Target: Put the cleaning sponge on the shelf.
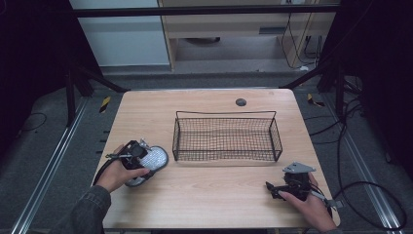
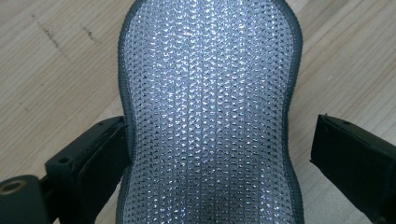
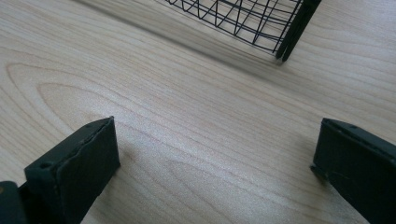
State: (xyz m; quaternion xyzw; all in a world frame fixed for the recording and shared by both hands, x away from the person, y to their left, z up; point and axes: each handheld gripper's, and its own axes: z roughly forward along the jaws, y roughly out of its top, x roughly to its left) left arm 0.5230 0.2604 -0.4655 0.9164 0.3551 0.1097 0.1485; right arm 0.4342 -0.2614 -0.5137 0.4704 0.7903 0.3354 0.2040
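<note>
No text, label, brand or number is showing clearly enough to read in any of the views. The only signs are the yellow-and-black hazard stripes that are lying on the floor beside the far corners of the bench, and they are carrying no words.

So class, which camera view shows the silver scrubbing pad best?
The left gripper view: the scrubbing pad sits close up between the claw, its mesh weave clear. The high view shows it small beside the left hand.
</note>
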